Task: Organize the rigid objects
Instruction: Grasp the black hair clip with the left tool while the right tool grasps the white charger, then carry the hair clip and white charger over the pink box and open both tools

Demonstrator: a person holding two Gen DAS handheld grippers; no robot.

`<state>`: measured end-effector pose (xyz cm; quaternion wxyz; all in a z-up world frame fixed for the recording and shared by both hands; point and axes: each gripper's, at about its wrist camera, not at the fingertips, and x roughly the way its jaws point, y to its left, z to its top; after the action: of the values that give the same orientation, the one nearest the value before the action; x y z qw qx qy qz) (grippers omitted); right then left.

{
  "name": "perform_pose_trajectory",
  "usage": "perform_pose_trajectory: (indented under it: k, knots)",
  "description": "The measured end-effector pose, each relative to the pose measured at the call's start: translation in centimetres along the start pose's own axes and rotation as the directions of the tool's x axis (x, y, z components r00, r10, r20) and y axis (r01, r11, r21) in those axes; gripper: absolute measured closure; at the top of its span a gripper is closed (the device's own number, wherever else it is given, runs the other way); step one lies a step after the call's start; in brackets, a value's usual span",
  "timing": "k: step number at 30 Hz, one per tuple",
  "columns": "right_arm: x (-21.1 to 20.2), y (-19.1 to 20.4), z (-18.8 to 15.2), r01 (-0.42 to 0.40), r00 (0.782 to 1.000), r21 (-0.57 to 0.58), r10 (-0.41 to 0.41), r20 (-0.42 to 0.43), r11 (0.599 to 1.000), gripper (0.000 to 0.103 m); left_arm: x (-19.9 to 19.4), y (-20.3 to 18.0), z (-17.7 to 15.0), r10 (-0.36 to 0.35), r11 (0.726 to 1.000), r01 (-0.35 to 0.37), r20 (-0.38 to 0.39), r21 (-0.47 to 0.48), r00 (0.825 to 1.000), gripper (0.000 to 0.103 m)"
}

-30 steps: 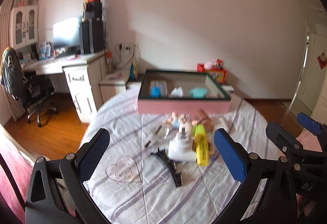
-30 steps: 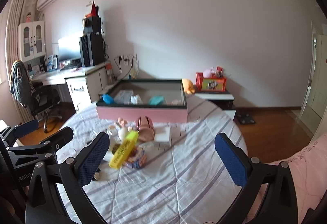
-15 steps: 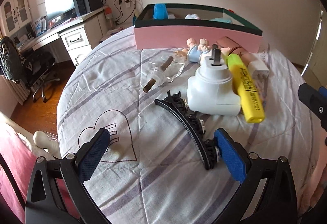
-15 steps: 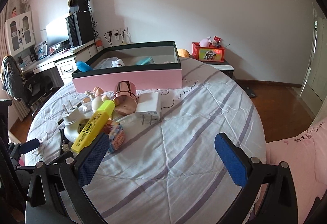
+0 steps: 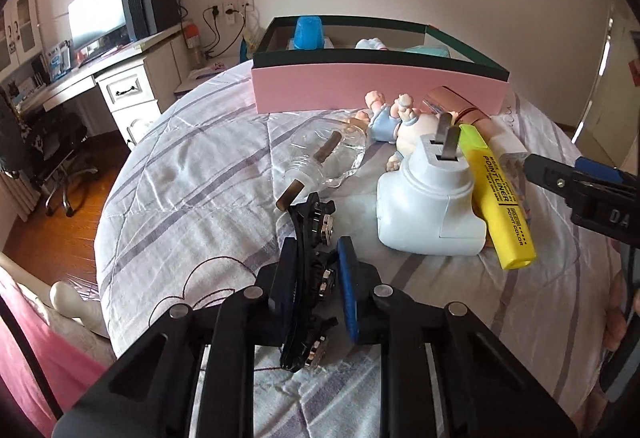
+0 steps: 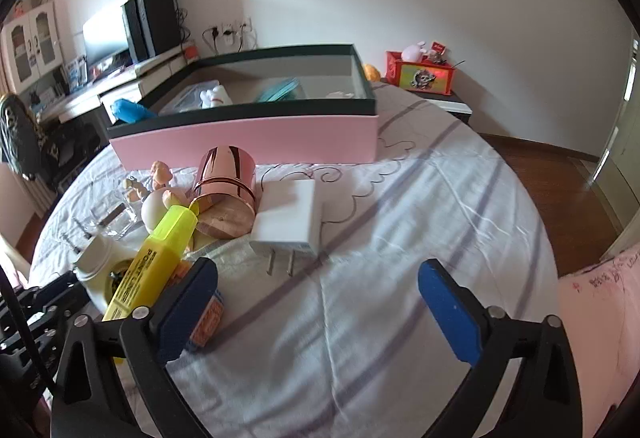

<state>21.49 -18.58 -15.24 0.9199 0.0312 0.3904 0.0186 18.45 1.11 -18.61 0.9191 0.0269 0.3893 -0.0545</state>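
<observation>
My left gripper (image 5: 316,278) is shut on a black hair clip (image 5: 312,238), which stands on edge between the blue pads just above the striped sheet. Ahead lie a white plug-in device (image 5: 428,210), a yellow highlighter (image 5: 500,198), a clear glass piece (image 5: 328,158) and a baby figurine (image 5: 396,122). Behind them stands the pink box (image 5: 376,90) with several items inside. My right gripper (image 6: 320,298) is open over bare sheet; a white charger (image 6: 288,218), a rose-gold cup (image 6: 224,190) and the highlighter (image 6: 152,262) lie just ahead and left of it.
The round table (image 6: 420,238) has bare sheet on its right half. A small orange box (image 6: 208,318) sits by my right gripper's left finger. A desk with a monitor (image 5: 96,18) and an office chair (image 5: 44,142) stand at the left, wooden floor around.
Both grippers came down closer to the table. My left gripper went from open to shut around the black hair clip, which now stands on edge. The right gripper stayed open.
</observation>
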Motion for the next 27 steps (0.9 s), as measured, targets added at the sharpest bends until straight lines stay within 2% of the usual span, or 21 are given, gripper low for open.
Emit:
perform_pose_trajectory:
  k: [1, 2, 3, 7, 11, 14, 20, 25, 27]
  knots:
    - [0.7, 0.2, 0.3, 0.002, 1.000, -0.008, -0.002, -0.029, 1.000, 0.011, -0.1, 0.3, 0.1, 0.004, 1.000, -0.004, 0.002, -0.003, 1.000, 0.084]
    - [1.4, 0.4, 0.7, 0.001, 0.998, -0.014, -0.002, -0.058, 1.000, 0.021, -0.2, 0.6, 0.2, 0.009, 1.000, -0.009, 0.007, -0.007, 1.000, 0.084]
    - [1.9, 0.5, 1.0, -0.007, 0.998, -0.017, 0.005, -0.067, 1.000, 0.025, -0.2, 0.8, 0.3, 0.013, 1.000, -0.012, 0.010, -0.011, 1.000, 0.084]
    - [3.6, 0.8, 2.3, 0.028, 0.994, -0.041, -0.032, -0.103, 0.999, 0.025, 0.0, 1.7, 0.6, 0.009, 0.999, -0.008, 0.014, -0.032, 1.000, 0.084]
    - [5.0, 0.8, 2.9, 0.001, 0.992, -0.047, -0.007, -0.128, 0.999, 0.039, 0.2, 2.1, 1.0, -0.023, 0.999, 0.024, 0.015, -0.043, 1.000, 0.084]
    - [4.8, 1.0, 3.1, -0.028, 0.993, -0.070, 0.020, -0.117, 0.997, 0.062, 0.0, 2.1, 1.1, -0.055, 0.998, 0.056, 0.016, -0.041, 0.998, 0.084]
    - [2.4, 0.4, 1.8, -0.074, 0.995, -0.043, 0.071, -0.069, 0.996, 0.062, -1.0, 1.8, 0.7, -0.096, 0.994, 0.097, 0.029, -0.051, 0.995, 0.084]
    - [-2.0, 0.2, 0.3, -0.090, 0.995, -0.013, 0.090, 0.031, 0.996, 0.062, -3.3, 1.1, 1.1, -0.092, 0.994, 0.096, 0.080, -0.046, 0.993, 0.084]
    - [-4.6, 0.7, -0.5, -0.107, 0.990, -0.010, 0.107, 0.096, 0.994, 0.062, -4.3, 0.7, 1.4, -0.095, 0.994, 0.100, 0.105, -0.040, 0.990, 0.084]
